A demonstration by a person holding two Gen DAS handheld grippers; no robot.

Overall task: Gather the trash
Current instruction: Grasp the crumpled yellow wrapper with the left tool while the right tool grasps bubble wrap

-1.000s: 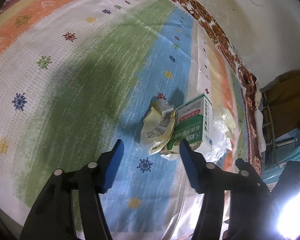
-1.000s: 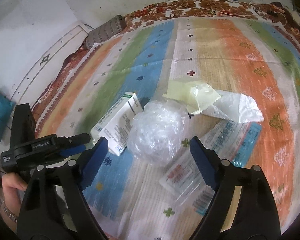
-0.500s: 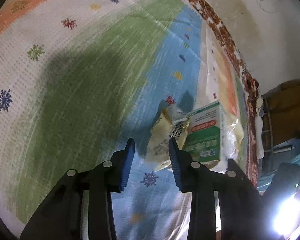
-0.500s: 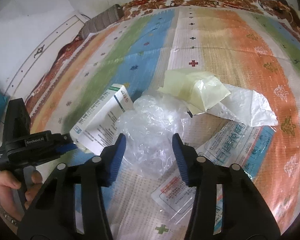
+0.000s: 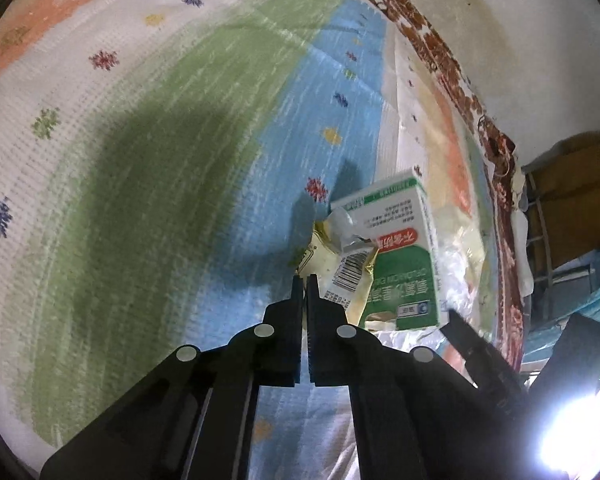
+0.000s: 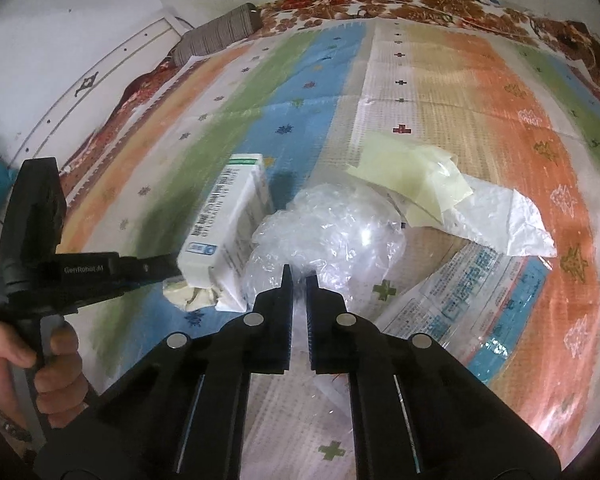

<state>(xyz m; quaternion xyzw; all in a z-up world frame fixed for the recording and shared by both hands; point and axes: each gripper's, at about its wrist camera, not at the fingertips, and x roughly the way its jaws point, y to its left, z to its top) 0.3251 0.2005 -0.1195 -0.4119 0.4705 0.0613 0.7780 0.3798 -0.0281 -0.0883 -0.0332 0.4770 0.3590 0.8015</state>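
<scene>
both tongs have just been closing. the left tongs [image 5: 304,280] are pinched on the edge of the yellow wrapper [image 5: 332,264], beside the box [image 5: 400,264] on the mat [image 5: 180,160]. the right tongs [image 6: 298,280] are clamped on the clear bag [image 6: 332,236].

Trash on striped mat [image 6: 500,92], by kind:
- Carton, green-and-white [image 6: 228,228]: 1, at 9 o'clock of the pile.
- Crumpled clear plastic [image 6: 340,236]: 1, centre.
- Crumpled yellow wrapper [image 5: 340,268]: 1.
- Pale yellow bag [image 6: 412,176]: 1, at 1 o'clock.
- White bag [image 6: 500,220]: 1.
- Printed flat packet [image 6: 472,292]: 1, at 4 o'clock.
</scene>
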